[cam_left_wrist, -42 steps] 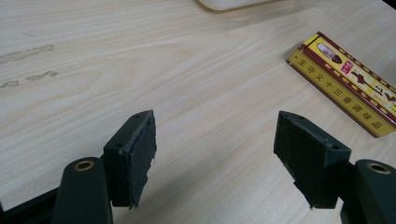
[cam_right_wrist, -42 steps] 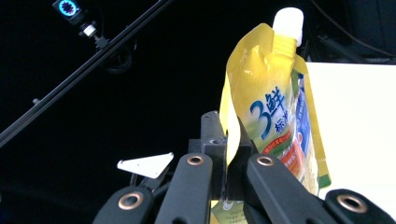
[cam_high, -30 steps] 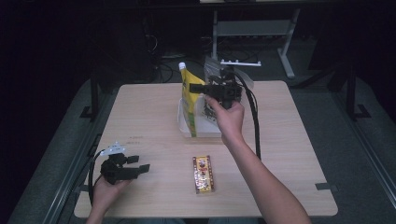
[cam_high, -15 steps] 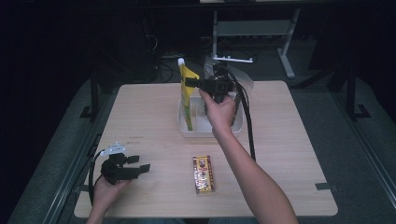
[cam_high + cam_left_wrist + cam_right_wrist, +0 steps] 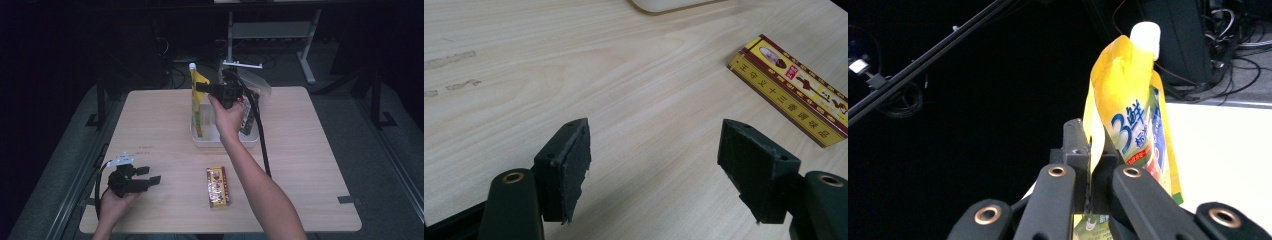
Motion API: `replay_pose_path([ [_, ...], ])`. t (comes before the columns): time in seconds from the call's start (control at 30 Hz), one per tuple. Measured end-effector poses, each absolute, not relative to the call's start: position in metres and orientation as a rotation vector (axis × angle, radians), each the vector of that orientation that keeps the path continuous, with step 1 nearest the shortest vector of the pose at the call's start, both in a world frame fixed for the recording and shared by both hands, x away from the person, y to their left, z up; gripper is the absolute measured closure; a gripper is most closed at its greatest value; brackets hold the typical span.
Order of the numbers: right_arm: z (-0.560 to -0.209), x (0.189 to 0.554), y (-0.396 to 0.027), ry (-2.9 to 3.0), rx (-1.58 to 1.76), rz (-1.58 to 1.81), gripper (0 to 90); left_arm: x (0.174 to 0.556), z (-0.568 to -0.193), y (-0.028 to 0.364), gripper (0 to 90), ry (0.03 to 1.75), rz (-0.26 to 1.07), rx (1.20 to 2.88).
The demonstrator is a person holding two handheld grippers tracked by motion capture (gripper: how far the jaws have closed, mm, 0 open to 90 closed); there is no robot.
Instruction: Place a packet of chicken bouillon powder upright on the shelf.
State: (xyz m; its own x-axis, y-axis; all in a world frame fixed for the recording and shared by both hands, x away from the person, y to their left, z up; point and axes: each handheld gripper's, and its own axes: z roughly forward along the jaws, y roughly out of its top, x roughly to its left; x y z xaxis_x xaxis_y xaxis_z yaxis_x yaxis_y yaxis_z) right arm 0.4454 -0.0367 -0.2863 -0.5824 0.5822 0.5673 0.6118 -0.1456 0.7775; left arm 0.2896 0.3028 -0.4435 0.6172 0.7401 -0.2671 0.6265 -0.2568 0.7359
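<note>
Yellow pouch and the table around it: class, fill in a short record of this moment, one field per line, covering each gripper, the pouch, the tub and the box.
right gripper: shut on the yellow pouch
yellow pouch: upright, white cap on top, lower end in the white tub
white tub: far middle of the wooden table
left gripper: open, nothing between the jaws, near-left corner
yellow box: flat on the table, near middle

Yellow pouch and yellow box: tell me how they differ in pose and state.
The yellow pouch stands upright, its white cap on top, while the yellow box lies flat. The pouch is pinched at its edge by the right gripper and sits at the white bin; the box rests on the bare table, untouched, with the left gripper open beside it. The pouch is soft and creased, the box stiff and straight-edged. Both are mainly yellow printed packaging.
</note>
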Motion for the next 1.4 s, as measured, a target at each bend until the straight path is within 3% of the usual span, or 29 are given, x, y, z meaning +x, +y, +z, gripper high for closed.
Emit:
replay_pose_path([
  [1.4, -0.326, 0.448, -0.023, -2.089, -1.464, -1.934, 88.4, 0.289, -0.443, 0.301, 28.8, 1.07, 0.161, 1.975],
])
